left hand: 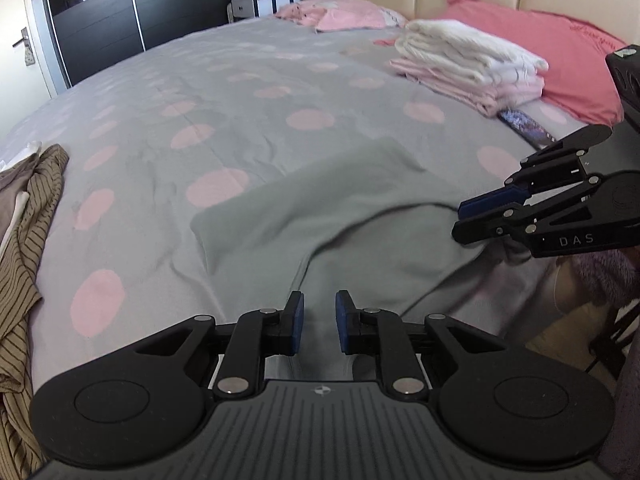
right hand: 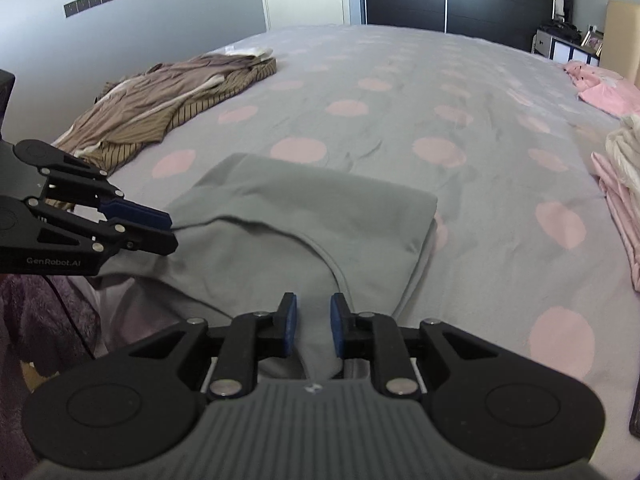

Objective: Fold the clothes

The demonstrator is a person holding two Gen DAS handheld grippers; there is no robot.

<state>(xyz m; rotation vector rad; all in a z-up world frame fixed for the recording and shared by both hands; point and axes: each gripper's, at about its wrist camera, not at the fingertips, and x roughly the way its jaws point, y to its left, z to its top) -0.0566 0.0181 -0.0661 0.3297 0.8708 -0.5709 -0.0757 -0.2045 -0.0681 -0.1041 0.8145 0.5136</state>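
Note:
A plain grey garment (left hand: 340, 208) (right hand: 312, 208) lies on the spotted bed cover (left hand: 200, 100), its far part doubled over into a flat fold. Its near edge is lifted off the bed. My left gripper (left hand: 320, 320) pinches that edge between its blue pads, and the right wrist view shows it from the side (right hand: 173, 232), jaws close together on the cloth. My right gripper (right hand: 313, 322) holds the same edge further along, and cloth bunches between its pads. It shows at the right of the left wrist view (left hand: 458, 220), clamped on the hem.
A stack of folded white and pink clothes (left hand: 468, 64) (right hand: 624, 184) sits near a red-pink pillow (left hand: 560, 52). A heap of brown striped clothes (left hand: 28, 220) (right hand: 160, 96) lies on the other side. A pink garment (left hand: 336, 16) is by the headboard. A dark patterned flat object (left hand: 524, 126) lies beside the stack.

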